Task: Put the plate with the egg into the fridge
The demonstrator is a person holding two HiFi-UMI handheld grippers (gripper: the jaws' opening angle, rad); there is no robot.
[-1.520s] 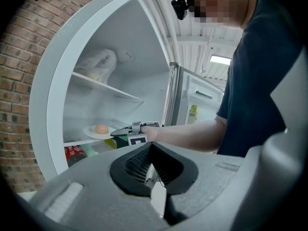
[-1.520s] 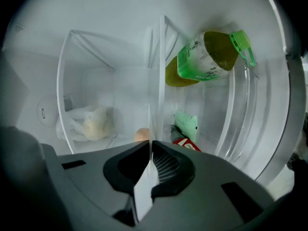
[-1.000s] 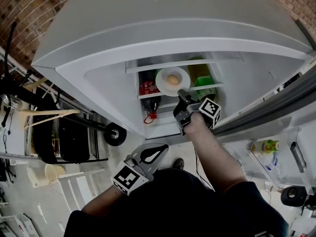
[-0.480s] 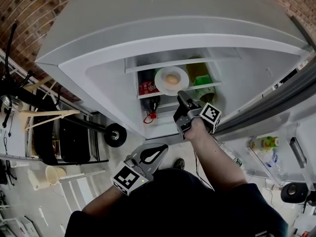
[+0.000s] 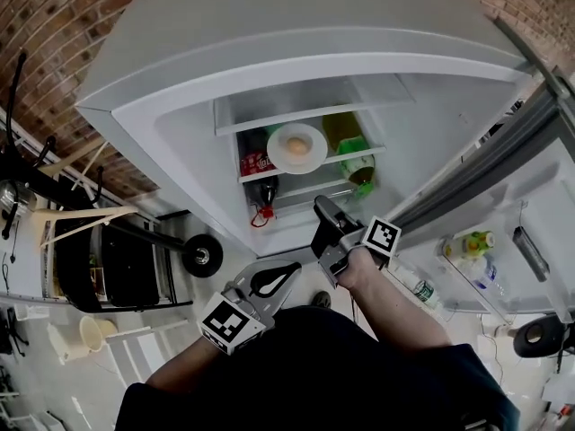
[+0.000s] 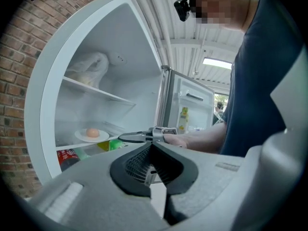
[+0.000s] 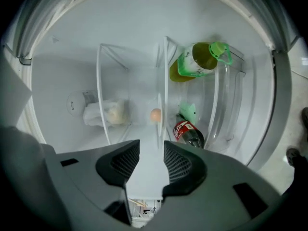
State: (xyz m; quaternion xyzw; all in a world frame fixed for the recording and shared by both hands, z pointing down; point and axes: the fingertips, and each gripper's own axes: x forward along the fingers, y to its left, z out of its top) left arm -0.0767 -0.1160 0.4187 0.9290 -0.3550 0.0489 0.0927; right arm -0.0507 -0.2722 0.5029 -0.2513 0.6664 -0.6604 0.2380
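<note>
The right tongs (image 5: 321, 207) stand wide with nothing between them (their jaws have just been opening), in front of the open fridge (image 5: 189, 142). The left tongs (image 5: 295, 269) are closed and empty, nearer the person. The plate (image 5: 312, 158) with the egg (image 5: 296, 145) sits on a fridge shelf (image 5: 269, 119), a red-labelled bottle (image 5: 262, 187) lower down.

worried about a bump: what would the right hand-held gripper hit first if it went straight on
The right hand-held gripper, jaws just opened and empty, would likely meet the plate with the egg in the fridge first; depth unclear.
</note>
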